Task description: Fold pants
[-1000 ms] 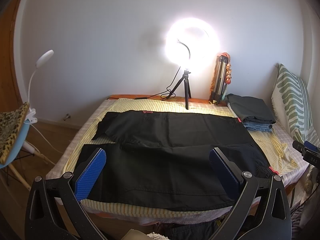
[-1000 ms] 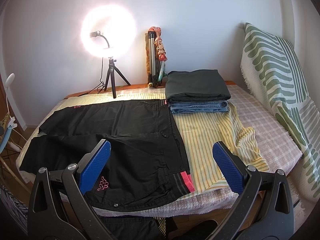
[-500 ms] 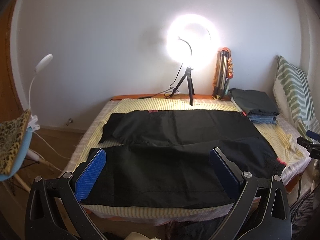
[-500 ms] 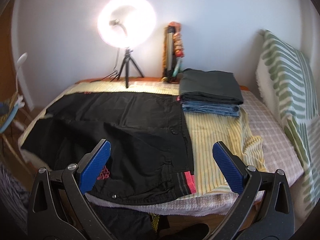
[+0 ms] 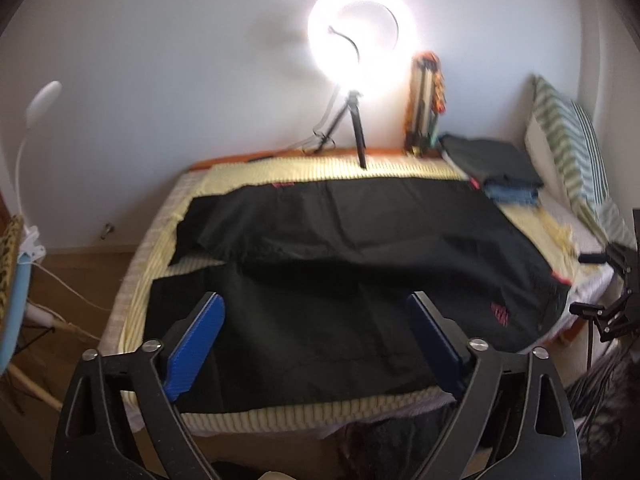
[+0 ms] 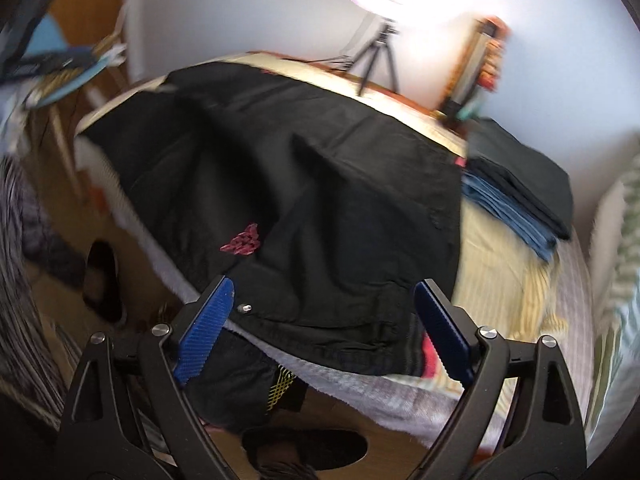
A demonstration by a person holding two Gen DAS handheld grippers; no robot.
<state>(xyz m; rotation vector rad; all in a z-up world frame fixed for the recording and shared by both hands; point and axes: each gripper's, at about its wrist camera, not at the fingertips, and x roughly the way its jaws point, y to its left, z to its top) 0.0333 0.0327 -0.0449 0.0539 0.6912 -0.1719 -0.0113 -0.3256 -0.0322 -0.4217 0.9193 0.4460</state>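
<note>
Black pants (image 6: 320, 184) motion-blurred; right claw (image 6: 322, 330) agape, waistband between.

Black pants (image 5: 340, 264) lay spread flat on the bed.
Legs pointed toward nine o'clock, waistband toward three.

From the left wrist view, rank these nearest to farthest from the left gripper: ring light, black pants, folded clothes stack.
1. Black pants: spread on the bed just ahead of the left gripper.
2. Folded clothes stack: far right corner of the bed.
3. Ring light: at the back wall, centre.
</note>
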